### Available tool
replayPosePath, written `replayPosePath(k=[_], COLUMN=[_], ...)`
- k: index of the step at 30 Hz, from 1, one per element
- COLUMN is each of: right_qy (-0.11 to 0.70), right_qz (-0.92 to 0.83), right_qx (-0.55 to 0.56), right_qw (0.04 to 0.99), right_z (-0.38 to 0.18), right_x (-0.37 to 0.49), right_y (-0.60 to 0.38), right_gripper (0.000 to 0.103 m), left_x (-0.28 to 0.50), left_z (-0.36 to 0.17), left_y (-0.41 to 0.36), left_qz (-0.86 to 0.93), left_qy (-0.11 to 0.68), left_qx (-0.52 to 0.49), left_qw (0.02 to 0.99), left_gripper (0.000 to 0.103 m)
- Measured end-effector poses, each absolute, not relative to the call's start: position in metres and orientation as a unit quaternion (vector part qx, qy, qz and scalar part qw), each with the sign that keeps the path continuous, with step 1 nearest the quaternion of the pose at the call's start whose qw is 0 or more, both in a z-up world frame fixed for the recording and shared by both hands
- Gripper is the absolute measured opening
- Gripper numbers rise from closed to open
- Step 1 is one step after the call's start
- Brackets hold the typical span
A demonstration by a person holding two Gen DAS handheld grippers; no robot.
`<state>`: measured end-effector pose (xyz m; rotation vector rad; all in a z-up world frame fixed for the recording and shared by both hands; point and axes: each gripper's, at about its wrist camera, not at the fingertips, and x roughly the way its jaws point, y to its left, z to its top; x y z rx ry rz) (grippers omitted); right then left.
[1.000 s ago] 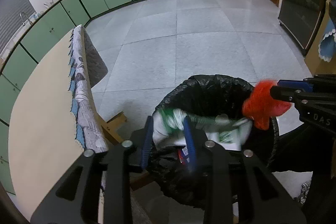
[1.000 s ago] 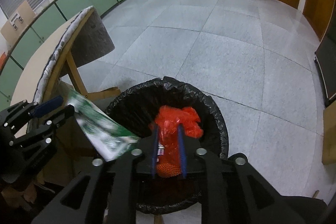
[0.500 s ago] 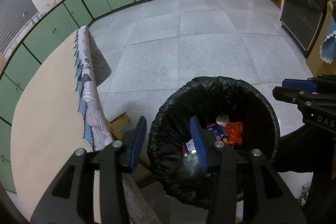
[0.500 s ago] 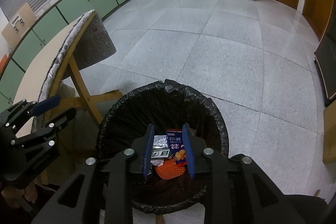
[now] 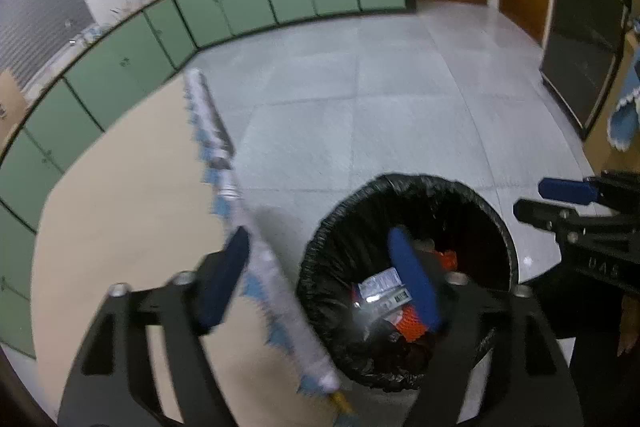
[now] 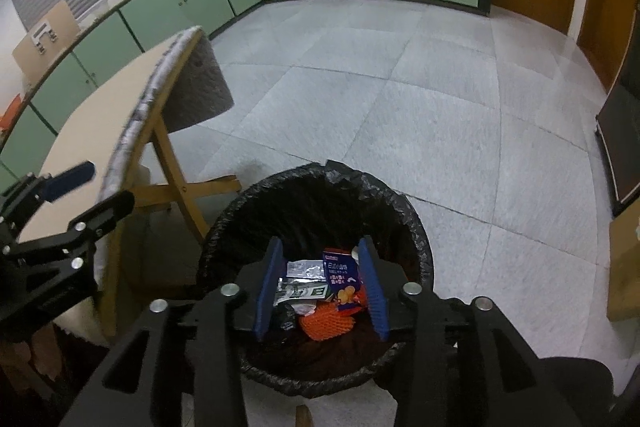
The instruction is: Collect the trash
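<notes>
At the left, the beige bench (image 6: 100,115) is seen with its patterned cloth edge (image 5: 224,183) and wooden legs. Just right of it one black-lined trash bin (image 6: 416,227) stands on the grey tiled floor (image 6: 420,107). Inside the bin several pieces of trash are seen: a silver wrapper (image 6: 306,269), a green-and-white packet (image 6: 304,291), a blue snack packet (image 6: 345,279) and an orange foam net (image 6: 326,323).

The left hand-held gripper (image 5: 320,281) is released, its jaws opening wide, with nothing clamped between them; one finger is seen over the bench edge, the other over the bin. The right hand-held gripper (image 6: 322,293) is also released, its jaws opening above the bin, the trash lying well below them.

A second ago the green-and-white packet was gripped by the left hand-held gripper and the orange net by the right one; both are now lying in the bin.

Two hand-held grippers, one bin and one bench are counted.
</notes>
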<state>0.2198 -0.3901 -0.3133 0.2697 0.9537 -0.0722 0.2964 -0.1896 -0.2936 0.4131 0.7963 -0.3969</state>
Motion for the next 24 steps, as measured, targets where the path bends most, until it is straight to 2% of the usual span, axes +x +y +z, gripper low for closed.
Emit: replayPosePath(k=[1, 2, 4, 10, 17, 24], right_qy=[0.453, 0.446, 0.431, 0.386, 0.321, 0.255], right_qz=[-0.033, -0.032, -0.035, -0.026, -0.023, -0.094], right_qx=[0.127, 0.123, 0.114, 0.097, 0.077, 0.045], right_qw=[0.881, 0.886, 0.894, 0.917, 0.944, 0.961], right_z=[-0.307, -0.297, -0.281, -0.228, -0.168, -0.115], right_x=[0.217, 0.211, 0.203, 0.177, 0.145, 0.114], right_y=[-0.387, -0.383, -0.378, -0.357, -0.324, -0.296], right_gripper=[0.051, 0.060, 0.071, 0.086, 0.097, 0.097], left_x=[0.290, 0.284, 0.272, 0.230, 0.185, 0.146], left_z=[-0.285, -0.275, -0.258, -0.195, -0.138, -0.090], left_y=[-0.183, -0.177, -0.166, -0.130, -0.093, -0.060], left_qz=[-0.182, -0.179, -0.177, -0.154, -0.111, -0.052], left_qy=[0.376, 0.370, 0.362, 0.321, 0.279, 0.245], left_qx=[0.190, 0.181, 0.168, 0.128, 0.102, 0.080], left_qw=[0.889, 0.893, 0.900, 0.926, 0.948, 0.965], left_gripper=[0.086, 0.087, 0.088, 0.094, 0.097, 0.097])
